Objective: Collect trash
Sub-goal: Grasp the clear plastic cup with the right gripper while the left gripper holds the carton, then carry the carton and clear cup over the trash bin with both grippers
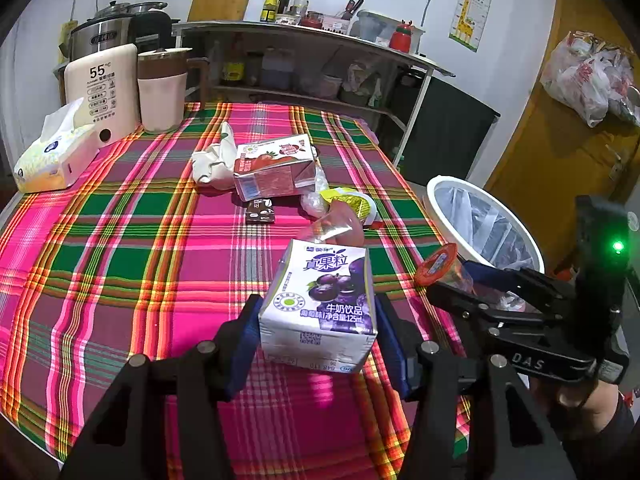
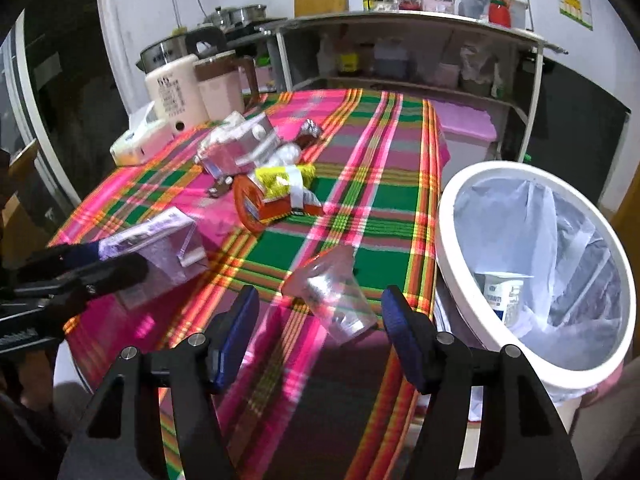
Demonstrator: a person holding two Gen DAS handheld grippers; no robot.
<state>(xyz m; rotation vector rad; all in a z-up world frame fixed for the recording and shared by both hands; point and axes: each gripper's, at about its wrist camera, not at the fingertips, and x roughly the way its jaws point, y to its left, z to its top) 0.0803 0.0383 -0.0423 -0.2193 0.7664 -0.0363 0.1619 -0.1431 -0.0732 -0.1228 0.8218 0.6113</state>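
Two hand-held grippers are at work over a table covered in a pink, green and orange plaid cloth (image 1: 120, 240). The left gripper (image 1: 318, 332) is closed on a small white-and-purple milk-drink carton (image 1: 320, 304), seen low in the centre of the left wrist view, its blue pads pressed against both sides. The right gripper (image 2: 320, 332) is spread wide with nothing gripped; a clear plastic cup with an orange lid (image 2: 332, 296) lies tilted between its blue fingers (image 2: 240, 328), free of the pads, at the table edge just beside the round white bin lined with a clear bag (image 2: 452, 240). One white yoghurt pot (image 2: 502, 296) is already in the bin at the right of the right wrist view, so collection is judged to be partly done. The cup appears not to have reached the bin; it would probably need to be regripped and carried right, over the rim. The carton would follow, which calls for the right gripper to be moved out of its path. More rubbish is left mid-table: a red strawberry-print drink carton (image 1: 276, 168), a crumpled white wrapper (image 1: 212, 160) and a yellow-lidded cup (image 1: 352, 204). A tissue pack (image 1: 52, 160) and a cream kettle (image 1: 104, 92) at upper left are well apart.
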